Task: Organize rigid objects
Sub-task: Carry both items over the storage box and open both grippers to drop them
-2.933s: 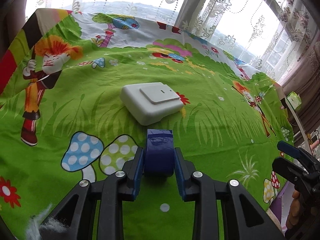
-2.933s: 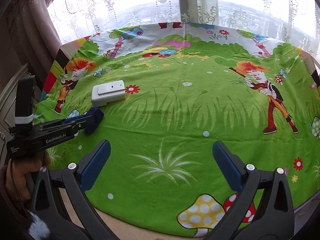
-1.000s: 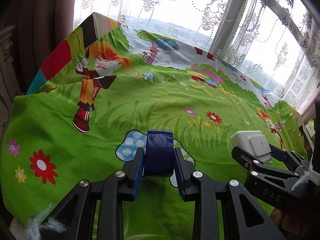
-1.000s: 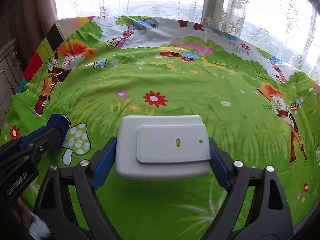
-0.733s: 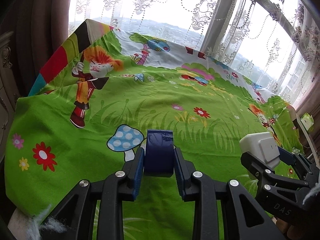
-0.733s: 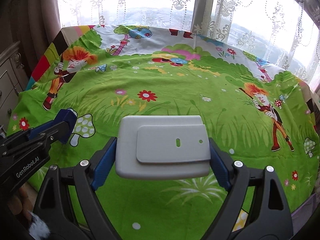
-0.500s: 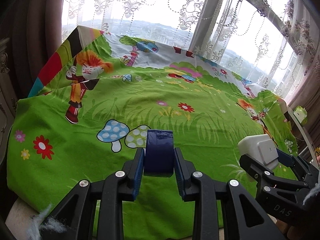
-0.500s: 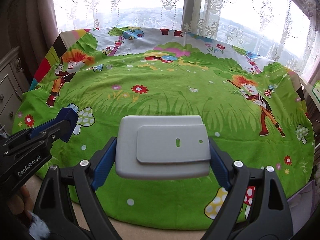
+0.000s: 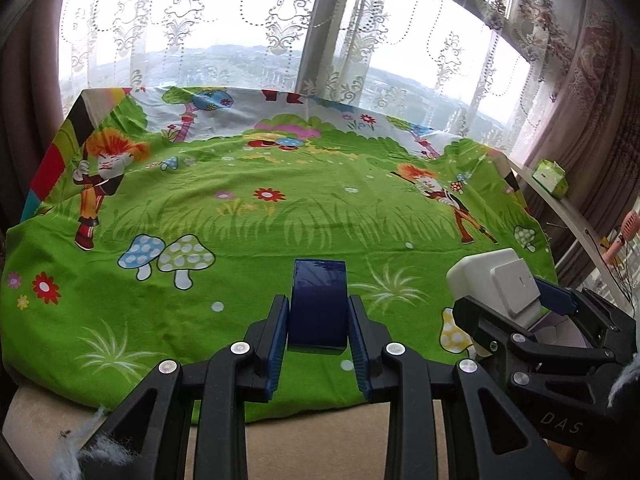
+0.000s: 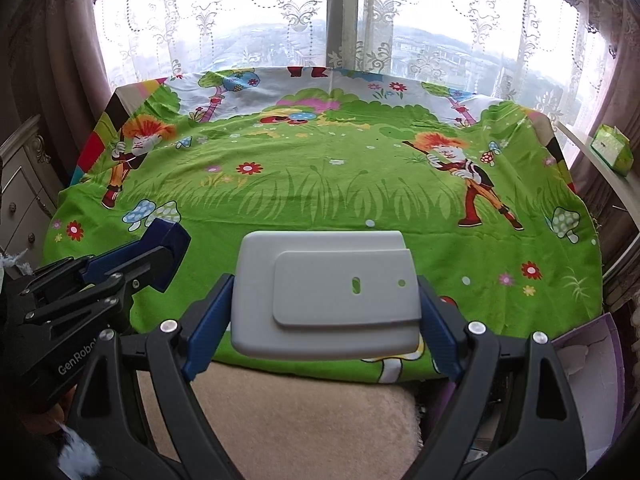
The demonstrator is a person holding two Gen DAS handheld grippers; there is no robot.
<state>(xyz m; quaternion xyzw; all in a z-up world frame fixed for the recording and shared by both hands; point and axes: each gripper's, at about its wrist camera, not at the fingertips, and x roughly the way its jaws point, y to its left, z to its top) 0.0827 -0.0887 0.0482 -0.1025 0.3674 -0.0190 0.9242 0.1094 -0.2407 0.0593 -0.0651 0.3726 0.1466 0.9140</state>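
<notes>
Hidden parts: the near end of the dark blue block [image 9: 318, 304] is covered by the blue pads, so its full length cannot be told.
Cut off: the purple box [image 10: 592, 364] at the right near edge shows only one corner with white material inside; what it holds is not clear.
Hard to read: the person's hand under the left gripper appears only as a dark shape at the left near corner of the right wrist view.
Small green box [image 9: 551, 177]: it stands on the white ledge at the far right; its print is too small to read.
Left gripper [image 9: 318, 330]: its fingers stand narrow and press on both sides of the dark blue block, which is lifted above the near edge of the green cartoon cloth [image 9: 280, 208].
Dark blue block, look: rectangular, glossy, with a flat top face (a faint reflection lies on it).
Right gripper [image 10: 326, 312]: its fingers stand wide and clamp the white switch plate [image 10: 326, 296] at its left and right ends.
White switch plate, look: pale grey-white, rounded corners, a raised inner panel with one small slot and one small round hole.
White switch plate, place: in the air over the near edge of the cloth, to the right of the block.
Under both grippers: a beige fuzzy surface [image 10: 304, 412], nearer than the cloth.
</notes>
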